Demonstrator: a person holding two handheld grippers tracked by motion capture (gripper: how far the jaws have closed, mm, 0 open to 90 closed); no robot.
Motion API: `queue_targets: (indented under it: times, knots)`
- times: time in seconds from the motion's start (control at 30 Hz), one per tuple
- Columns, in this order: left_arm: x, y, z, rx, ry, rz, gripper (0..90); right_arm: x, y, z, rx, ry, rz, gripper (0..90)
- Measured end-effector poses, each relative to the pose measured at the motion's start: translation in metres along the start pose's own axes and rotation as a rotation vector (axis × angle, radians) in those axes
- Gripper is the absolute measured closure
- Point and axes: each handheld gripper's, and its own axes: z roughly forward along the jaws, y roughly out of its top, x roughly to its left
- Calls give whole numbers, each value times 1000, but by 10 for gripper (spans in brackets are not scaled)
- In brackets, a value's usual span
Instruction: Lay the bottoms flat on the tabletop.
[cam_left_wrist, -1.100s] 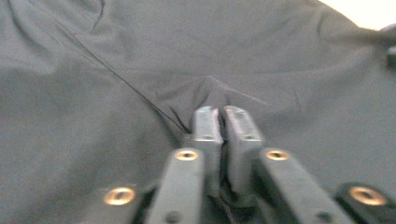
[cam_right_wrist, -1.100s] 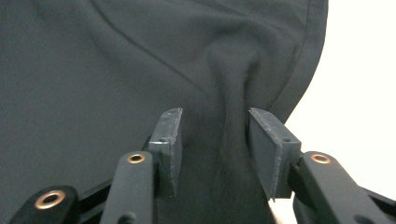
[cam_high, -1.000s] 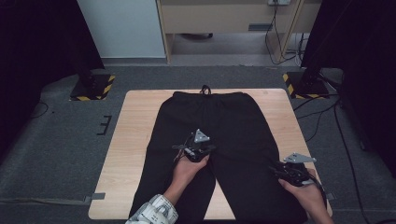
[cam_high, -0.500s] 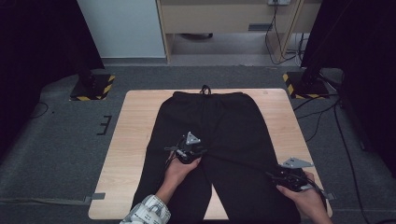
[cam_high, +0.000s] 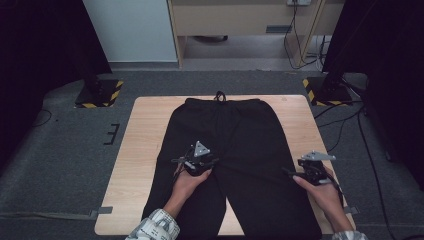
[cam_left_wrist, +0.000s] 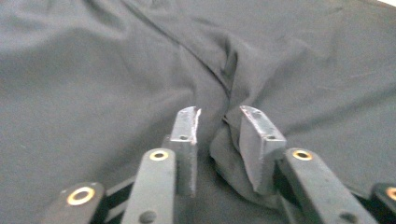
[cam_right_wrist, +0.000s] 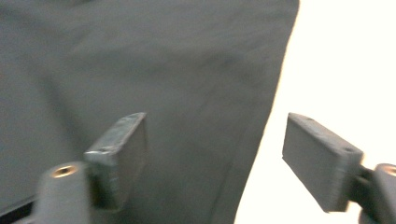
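Observation:
Black trousers (cam_high: 225, 130) lie flat on a wooden table (cam_high: 145, 130), waistband at the far side and legs running toward me. My left gripper (cam_high: 197, 159) sits on the inner part of the left leg near the crotch. In the left gripper view its jaws (cam_left_wrist: 218, 116) stand close together with a raised fold of the black cloth (cam_left_wrist: 93, 70) pinched between them. My right gripper (cam_high: 307, 165) is at the outer edge of the right leg. In the right gripper view it (cam_right_wrist: 217, 122) is wide open and straddles the cloth's (cam_right_wrist: 163, 56) edge, with bare table (cam_right_wrist: 345, 60) on the right.
Grey carpet surrounds the table. Two stand bases with yellow-black stripes (cam_high: 97, 95) (cam_high: 325, 90) sit by its far corners, and cables (cam_high: 350, 125) trail on the right. A pale cabinet (cam_high: 240, 20) stands behind.
My left gripper has slid a little to the left and toward me over the cloth. The right gripper shifted slightly left along the leg's outer edge.

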Motion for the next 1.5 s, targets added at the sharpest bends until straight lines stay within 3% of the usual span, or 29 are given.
queue_targets:
  times: [0.1, 0.2, 0.37, 0.4, 0.5, 0.6, 0.8, 1.03, 1.17, 1.3, 1.5]
  knots:
    - [0, -4, 6, 45, 27, 17, 691, -9, 10, 20, 35, -60, 6, 368]
    - [2, -5, 9, 47, 36, -3, 692, -8, 18, 33, 44, -124, -41, 442]
    - [5, -8, 9, 36, 30, -18, 673, -10, 25, 40, 44, -181, -40, 453]
    - [6, -9, 8, 33, 28, -19, 666, -15, 27, 42, 41, -209, -19, 444]
    - [7, -8, 4, 26, 26, -19, 587, -20, 27, 42, 40, -200, 29, 415]
    - [8, -6, -3, 4, 29, -4, 516, -18, 25, 37, 38, -184, 42, 319]
    - [4, 0, -12, -10, 15, 10, 400, -9, 24, 20, -47, -114, 77, 203]
    - [0, 0, -24, 12, -7, 34, 227, 18, 28, 8, -115, -13, 42, 112]
    - [-1, -5, -38, 29, -6, 44, 153, 36, 21, 1, -128, 32, 15, 96]
    - [1, -13, -54, 41, -9, 57, 108, 45, 10, -1, -92, 48, -14, 91]
    - [10, -23, -75, 30, -5, 42, 84, 47, 2, -9, -61, 51, -38, 90]
